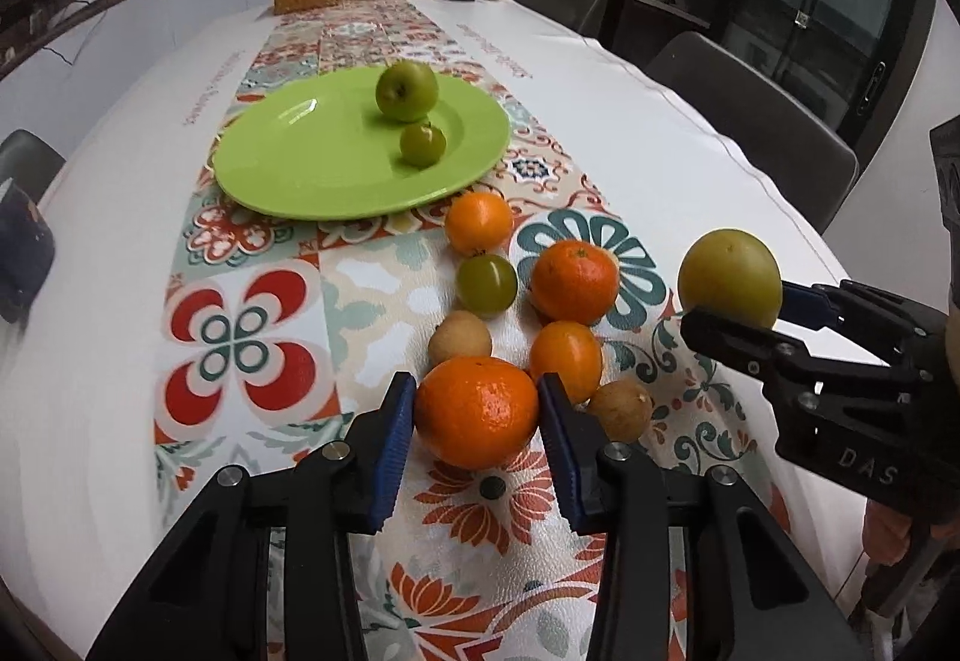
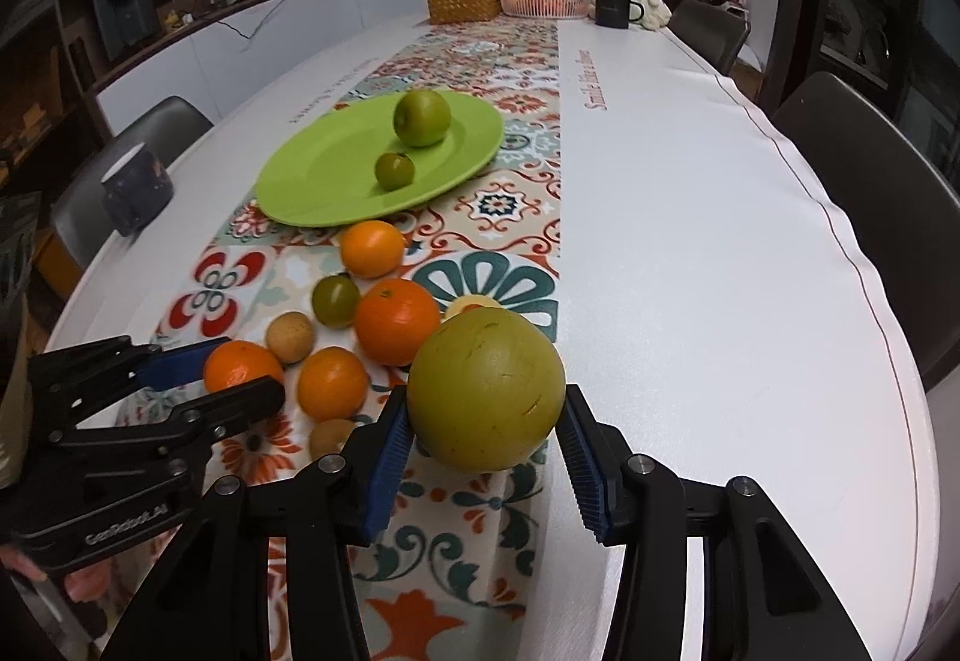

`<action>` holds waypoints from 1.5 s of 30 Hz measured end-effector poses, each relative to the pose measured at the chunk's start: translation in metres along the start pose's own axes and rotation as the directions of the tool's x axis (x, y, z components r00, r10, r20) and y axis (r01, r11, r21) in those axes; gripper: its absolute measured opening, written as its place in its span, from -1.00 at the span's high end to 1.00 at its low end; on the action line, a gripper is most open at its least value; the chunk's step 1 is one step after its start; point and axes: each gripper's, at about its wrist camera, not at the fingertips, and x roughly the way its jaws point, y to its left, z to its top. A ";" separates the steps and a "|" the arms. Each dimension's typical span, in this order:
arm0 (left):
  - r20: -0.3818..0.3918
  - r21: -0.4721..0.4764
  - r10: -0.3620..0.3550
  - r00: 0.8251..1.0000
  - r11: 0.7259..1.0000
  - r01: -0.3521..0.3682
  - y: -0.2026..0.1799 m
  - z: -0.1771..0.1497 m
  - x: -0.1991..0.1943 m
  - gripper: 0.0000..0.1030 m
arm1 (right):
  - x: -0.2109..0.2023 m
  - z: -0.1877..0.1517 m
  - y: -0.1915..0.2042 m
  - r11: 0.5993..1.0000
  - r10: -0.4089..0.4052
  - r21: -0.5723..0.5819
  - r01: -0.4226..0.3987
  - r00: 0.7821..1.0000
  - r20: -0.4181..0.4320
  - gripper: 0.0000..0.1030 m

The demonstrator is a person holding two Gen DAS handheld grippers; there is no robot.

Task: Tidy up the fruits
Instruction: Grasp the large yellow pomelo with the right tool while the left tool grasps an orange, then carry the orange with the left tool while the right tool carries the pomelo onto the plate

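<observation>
The left gripper (image 1: 477, 409) is clasping a large orange (image 1: 477, 412) sitting on the patterned runner (image 1: 252, 343), while the right gripper (image 2: 486, 421) is gripping a yellow-green fruit (image 2: 486, 388) beside the loose cluster. 2 green fruits are resting on the green plate (image 1: 300, 163).

Wicker box (image 2: 463, 2), white basket (image 2: 545, 0), black mug (image 2: 613, 8)

White table (image 2: 690, 253) — patterned runner (image 1: 252, 337) down middle; green plate (image 1: 288, 163), loose oranges (image 1: 575, 280) on runner.
</observation>
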 end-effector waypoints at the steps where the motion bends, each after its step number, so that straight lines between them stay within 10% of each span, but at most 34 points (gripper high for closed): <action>1: 0.008 0.000 0.000 1.000 1.000 0.000 0.000 0.001 -0.003 0.21 | 0.000 0.000 0.000 1.000 0.000 0.000 0.000 1.000 0.000 0.05; 25: 0.163 0.046 0.091 0.982 0.994 -0.100 0.045 0.066 -0.039 0.21 | -0.012 0.069 0.041 0.992 0.086 -0.098 -0.074 0.989 0.118 0.05; 45: 0.042 0.040 0.056 0.998 0.998 -0.057 0.117 0.126 0.041 0.21 | 0.084 0.156 0.074 0.975 0.138 -0.180 -0.133 0.990 0.020 0.05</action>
